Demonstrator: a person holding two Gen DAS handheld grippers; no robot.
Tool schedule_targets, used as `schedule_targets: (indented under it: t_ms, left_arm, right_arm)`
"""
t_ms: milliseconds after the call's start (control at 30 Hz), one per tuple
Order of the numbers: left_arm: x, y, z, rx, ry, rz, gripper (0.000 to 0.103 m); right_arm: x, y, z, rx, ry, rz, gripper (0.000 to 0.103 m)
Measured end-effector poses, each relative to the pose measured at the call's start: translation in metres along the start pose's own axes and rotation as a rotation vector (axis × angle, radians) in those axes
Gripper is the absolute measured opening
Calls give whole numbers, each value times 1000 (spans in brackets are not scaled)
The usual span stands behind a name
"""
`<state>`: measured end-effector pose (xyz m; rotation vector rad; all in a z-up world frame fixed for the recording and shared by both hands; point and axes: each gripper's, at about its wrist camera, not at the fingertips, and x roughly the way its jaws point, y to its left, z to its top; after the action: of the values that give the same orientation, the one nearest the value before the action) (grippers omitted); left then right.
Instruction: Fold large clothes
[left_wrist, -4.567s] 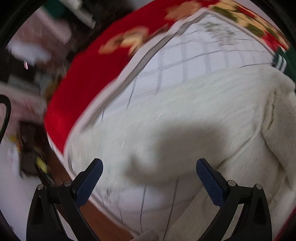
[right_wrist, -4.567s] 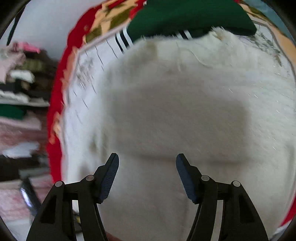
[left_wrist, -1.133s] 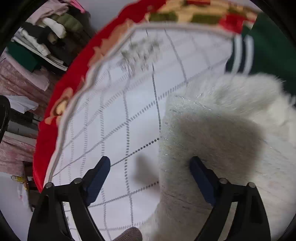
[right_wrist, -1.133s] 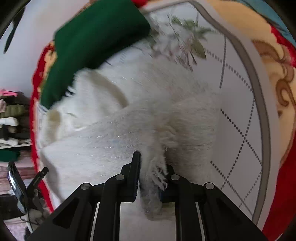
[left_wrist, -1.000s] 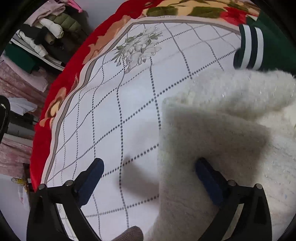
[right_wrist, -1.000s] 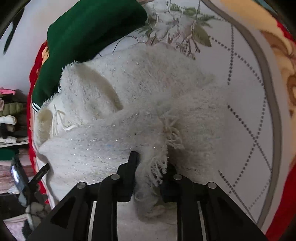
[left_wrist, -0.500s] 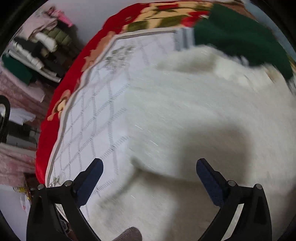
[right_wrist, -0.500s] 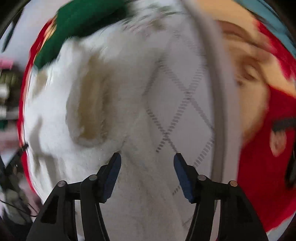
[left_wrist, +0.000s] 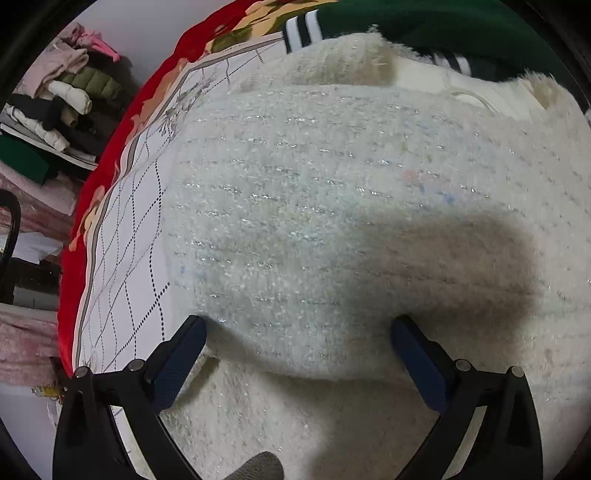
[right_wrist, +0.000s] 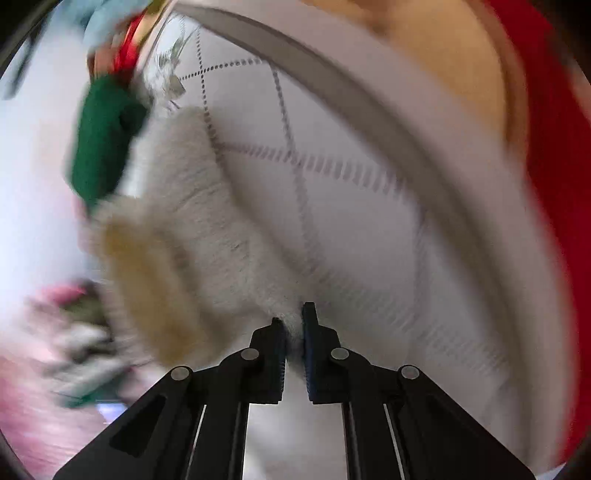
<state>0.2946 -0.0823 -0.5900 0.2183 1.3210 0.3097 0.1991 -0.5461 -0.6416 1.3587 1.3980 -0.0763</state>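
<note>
A fluffy cream knitted sweater (left_wrist: 332, 206) lies on a bed with a white quilted cover. In the left wrist view a folded layer of it lies over a lower layer. My left gripper (left_wrist: 299, 350) is open and empty, its blue pads on either side of the folded edge. In the blurred right wrist view my right gripper (right_wrist: 293, 332) is shut on an edge of the cream sweater (right_wrist: 192, 221), which stretches away to the upper left.
A dark green garment with white stripes (left_wrist: 424, 26) lies behind the sweater; it also shows in the right wrist view (right_wrist: 103, 147). The bed cover (left_wrist: 125, 236) has a red floral border (left_wrist: 92, 192). Stacked clothes (left_wrist: 55, 110) sit on shelves at the left.
My right gripper was open half a second ago and has shut on the sweater's edge while swinging fast. My left gripper stayed open and its view has steadied over the folded sweater.
</note>
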Motion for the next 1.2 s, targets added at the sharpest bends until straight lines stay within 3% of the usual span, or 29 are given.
schedule_targets:
  t_ms: [67, 100, 167, 200, 267, 333, 400, 433, 500, 600, 700, 767, 867, 967, 1000, 1067, 1200]
  left_arm:
    - [1, 5, 2, 2, -1, -10, 103]
    - [1, 6, 2, 7, -3, -12, 103]
    - [-2, 5, 0, 22, -5, -30, 103]
    - [-4, 5, -1, 30, -10, -36, 103]
    - [-13, 4, -5, 49, -27, -37, 103]
    - [-23, 11, -9, 36, -35, -48, 103]
    - [-31, 23, -12, 3, -30, -64, 103]
    - [-35, 28, -14, -12, -25, -68, 103]
    - [-42, 37, -20, -36, -15, -82, 103]
    - [-47, 45, -27, -38, -8, -70, 103]
    - [-50, 42, -31, -16, -35, -43, 103]
    - [-48, 34, -31, 3, -61, -18, 103]
    - [-40, 22, -31, 15, -67, -1, 103]
    - [-28, 6, -33, 39, -65, 30, 103]
    - [-26, 1, -35, 53, -63, 47, 103]
    - [-30, -8, -38, 64, -81, 96, 103]
    - [-63, -21, -54, 34, -98, 165, 103]
  right_arm:
    - [-4, -26, -10, 151, 50, 113, 8]
    - [-11, -36, -14, 180, 40, 105, 7]
    - [-25, -36, -12, 84, -16, -70, 8]
    - [-29, -26, -12, -22, -43, -210, 10]
    - [-26, 0, -17, -209, -66, -409, 15]
    - [-22, 26, -29, -350, -71, -525, 17]
    - [-22, 47, -41, -430, -80, -580, 18]
    - [-24, 55, -47, -453, -88, -586, 19]
    - [-27, 78, -58, -475, -124, -618, 35]
    - [-48, 101, -73, -443, -212, -631, 35]
    - [-55, 125, -81, -477, -258, -529, 38]
    - [-38, 141, -82, -557, -225, -511, 48]
    - [19, 159, -82, -696, -177, -554, 48]
    - [72, 154, -57, -749, -114, -738, 48]
    - [85, 143, -43, -754, -84, -777, 54]
    - [83, 137, -30, -736, -59, -750, 68]
    - [47, 144, -33, -784, 24, -647, 68]
